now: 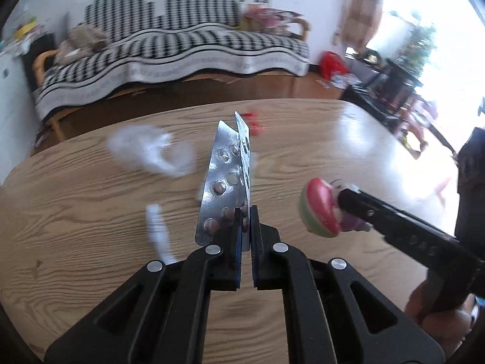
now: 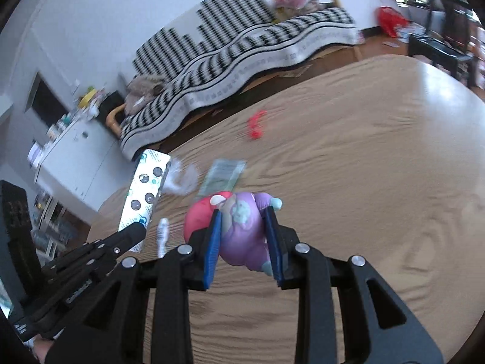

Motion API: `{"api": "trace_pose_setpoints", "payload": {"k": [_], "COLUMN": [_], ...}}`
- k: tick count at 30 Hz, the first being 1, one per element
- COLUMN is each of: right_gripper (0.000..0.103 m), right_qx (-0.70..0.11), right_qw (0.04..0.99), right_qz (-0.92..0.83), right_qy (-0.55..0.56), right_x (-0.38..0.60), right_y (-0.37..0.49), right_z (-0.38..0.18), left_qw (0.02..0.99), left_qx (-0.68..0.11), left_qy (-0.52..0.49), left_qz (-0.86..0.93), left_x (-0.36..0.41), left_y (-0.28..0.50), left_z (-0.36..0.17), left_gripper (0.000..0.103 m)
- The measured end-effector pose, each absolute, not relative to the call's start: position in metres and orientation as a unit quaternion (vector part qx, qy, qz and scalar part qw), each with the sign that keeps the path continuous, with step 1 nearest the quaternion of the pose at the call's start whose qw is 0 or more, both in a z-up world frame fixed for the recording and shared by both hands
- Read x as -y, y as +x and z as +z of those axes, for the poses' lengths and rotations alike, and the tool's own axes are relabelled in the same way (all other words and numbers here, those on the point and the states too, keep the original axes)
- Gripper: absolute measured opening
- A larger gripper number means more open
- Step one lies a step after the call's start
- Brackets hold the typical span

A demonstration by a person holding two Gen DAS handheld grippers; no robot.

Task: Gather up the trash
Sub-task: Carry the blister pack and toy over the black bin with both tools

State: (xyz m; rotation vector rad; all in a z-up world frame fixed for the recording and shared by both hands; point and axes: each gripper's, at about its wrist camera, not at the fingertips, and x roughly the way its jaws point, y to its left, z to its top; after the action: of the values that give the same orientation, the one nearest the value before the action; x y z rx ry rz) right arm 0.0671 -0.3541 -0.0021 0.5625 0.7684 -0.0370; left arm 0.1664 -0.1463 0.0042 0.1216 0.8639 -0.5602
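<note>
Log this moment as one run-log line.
left gripper: shut on blister pack | right gripper: shut on plush toy | table: scraps left

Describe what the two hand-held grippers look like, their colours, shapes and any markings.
Both are matte black plastic. The left hand-held gripper has angular arms with triangular cut-outs, round silver rivets at the joints and blue pads lining its fingers. The right hand-held gripper matches it: black linkage, silver rivets, blue ribbed pads. Embossed lettering on the bodies is unreadable.

Past my wooden worktop [image 1: 91,200] stands a sofa [image 1: 182,48] under a black-and-white checked cover, against a white wall [image 1: 303,15].
</note>
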Motion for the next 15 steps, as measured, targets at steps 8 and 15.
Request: {"api": "trace_pose_setpoints", "payload": {"k": [8, 15], "right_gripper": [0.029, 0.029], "right_qx": [-0.343, -0.321], "right_qw": [0.885, 0.868], "right_qz": [-0.120, -0.224], "right_qy": [0.290, 0.307], "right_x": [0.457, 0.548], "right_y": [-0.035, -0.155], "right_z": [0.011, 0.017], "left_qw": [0.836, 0.786], "left_qx": [-0.408, -0.406], "left_qy": [0.069, 0.097], "left_qz": [-0.361, -0.456], "left_x": [0.247, 0.350], "left_y": [0.106, 0.026], "left_z": [0.016, 0.011], "left_gripper": [0.004, 0.004]}}
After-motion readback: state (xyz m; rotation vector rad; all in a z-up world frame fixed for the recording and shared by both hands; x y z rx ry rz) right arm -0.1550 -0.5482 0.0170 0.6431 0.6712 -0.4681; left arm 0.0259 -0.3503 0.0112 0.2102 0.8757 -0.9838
